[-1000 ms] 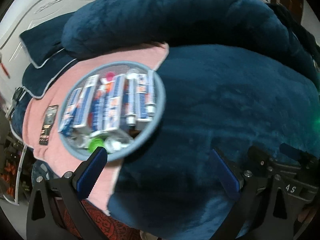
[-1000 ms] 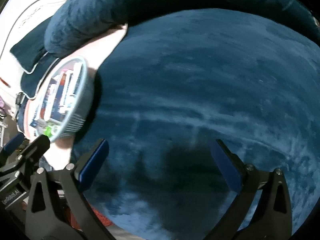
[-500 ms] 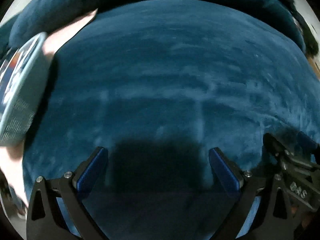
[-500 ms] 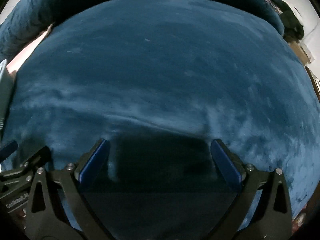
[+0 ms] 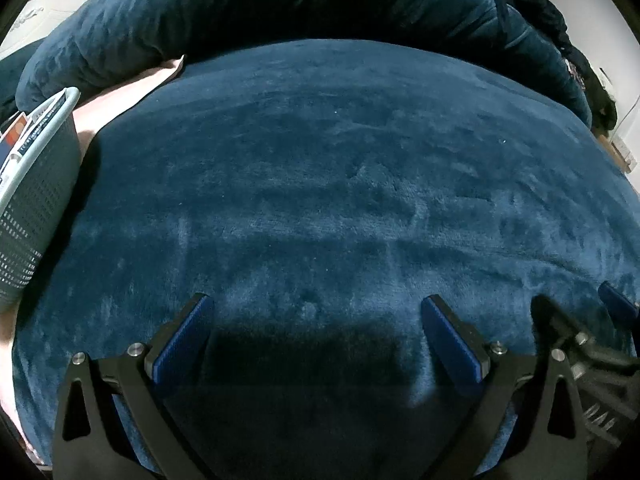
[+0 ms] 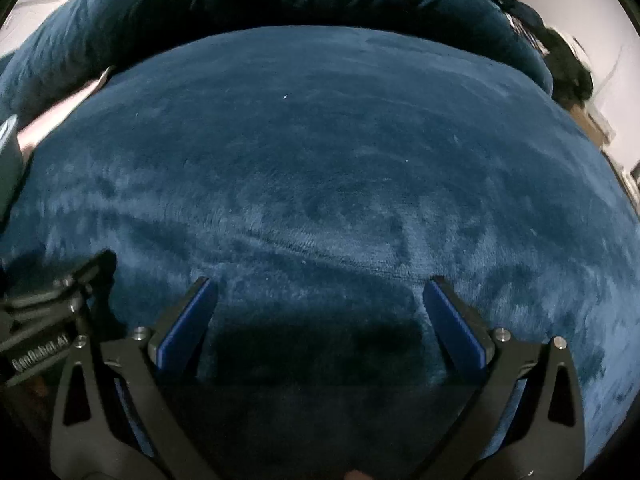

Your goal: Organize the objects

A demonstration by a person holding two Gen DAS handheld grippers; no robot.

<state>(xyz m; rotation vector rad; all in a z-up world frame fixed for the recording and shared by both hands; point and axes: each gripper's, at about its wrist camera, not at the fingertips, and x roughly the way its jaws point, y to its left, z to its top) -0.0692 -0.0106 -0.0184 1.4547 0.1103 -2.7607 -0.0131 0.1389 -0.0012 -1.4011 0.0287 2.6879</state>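
Clearly both tools are empty right now: the left gripper [image 5: 316,312] and the right gripper [image 6: 320,296] each hang with fingers spread wide over a bare stretch of dark blue blanket [image 5: 340,180], nothing between the pads. They sit side by side, near each other, the right one's frame showing at the lower right edge of the left wrist view.

The task's things are off to the left: a grey mesh basket [image 5: 36,200] rests on a pink cloth [image 5: 132,88] at the blanket's edge, with what look like blue and white boxes [image 5: 16,136] packed inside, only partly visible. No loose item lies on the blanket in either view.

Judging from that, the sorting looks at or near its end, or between picks. A next move would call for finding anything left outside the basket; none shows here.
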